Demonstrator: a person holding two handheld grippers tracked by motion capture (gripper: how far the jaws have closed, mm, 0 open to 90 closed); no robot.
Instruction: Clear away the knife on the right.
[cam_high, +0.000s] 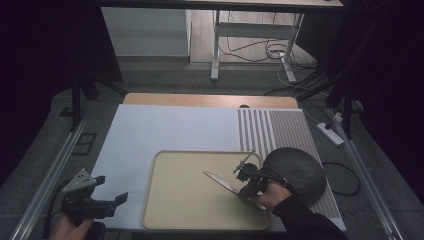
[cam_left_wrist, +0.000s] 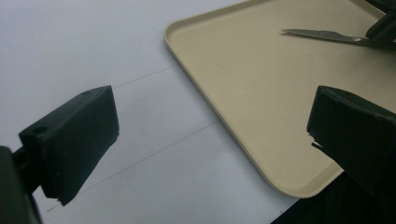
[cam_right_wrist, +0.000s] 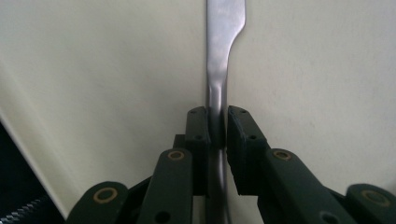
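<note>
Knife (cam_right_wrist: 219, 56), flat polished steel, over smooth beige tray (cam_high: 190, 200)

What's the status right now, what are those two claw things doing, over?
Right gripper clamped on knife over tray. Left gripper open, holding nothing, beside tray. Dark dome-shaped object close behind right hand. Over.

Open tray, crowded right edge

Your way across the beige tray (cam_high: 190, 200) is free toward nine o'clock; at three o'clock the dark woven dome (cam_high: 295, 172) blocks you, and the knife (cam_high: 222, 181) lies at its two o'clock corner.
</note>
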